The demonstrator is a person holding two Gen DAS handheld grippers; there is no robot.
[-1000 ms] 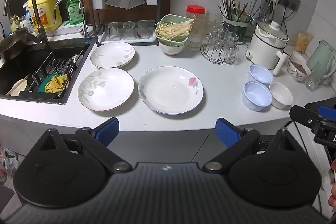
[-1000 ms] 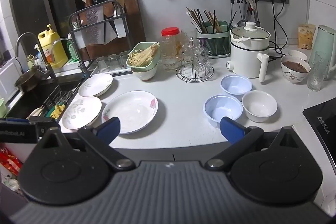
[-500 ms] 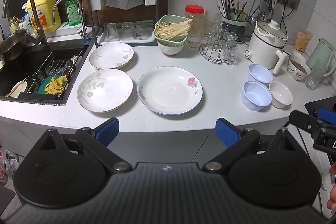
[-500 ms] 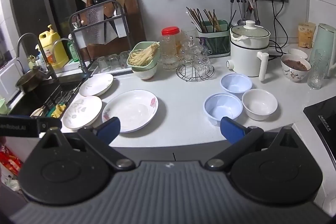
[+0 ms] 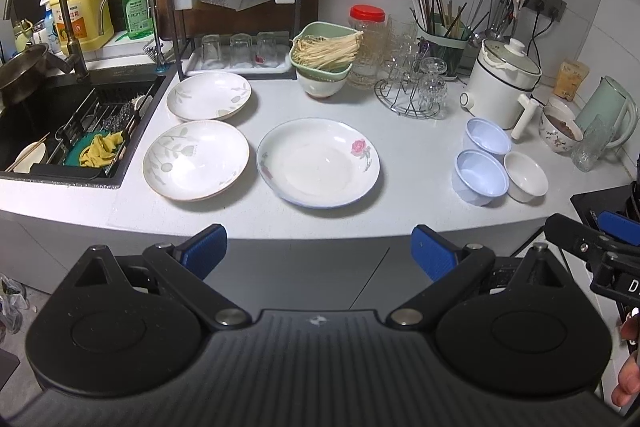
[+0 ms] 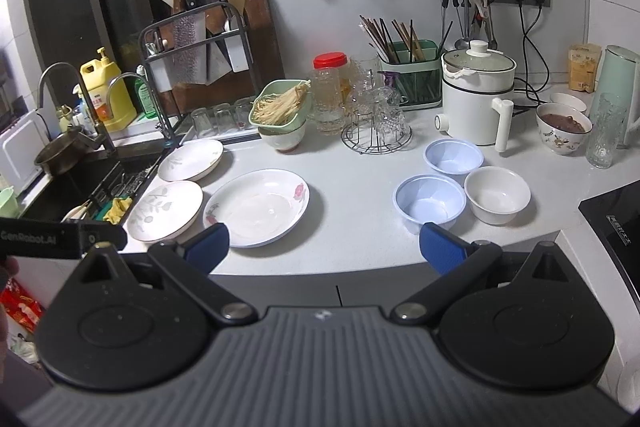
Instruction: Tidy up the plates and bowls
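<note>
Left tool (image 5: 319, 250) and right tool (image 6: 324, 247) both spread wide, gripping nothing, short of the desk (image 5: 416, 163) edge; three plates, rose plate (image 5: 318, 163) largest, lie centre-left of frame, three bowls (image 6: 430, 203) clustered touching at right.

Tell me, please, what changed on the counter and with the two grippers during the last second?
Almost nothing changed. Both views only drifted slightly. Nothing was taken or released: the left gripper and right gripper remain open and empty, short of the counter. The three plates and three bowls stayed in place.
</note>
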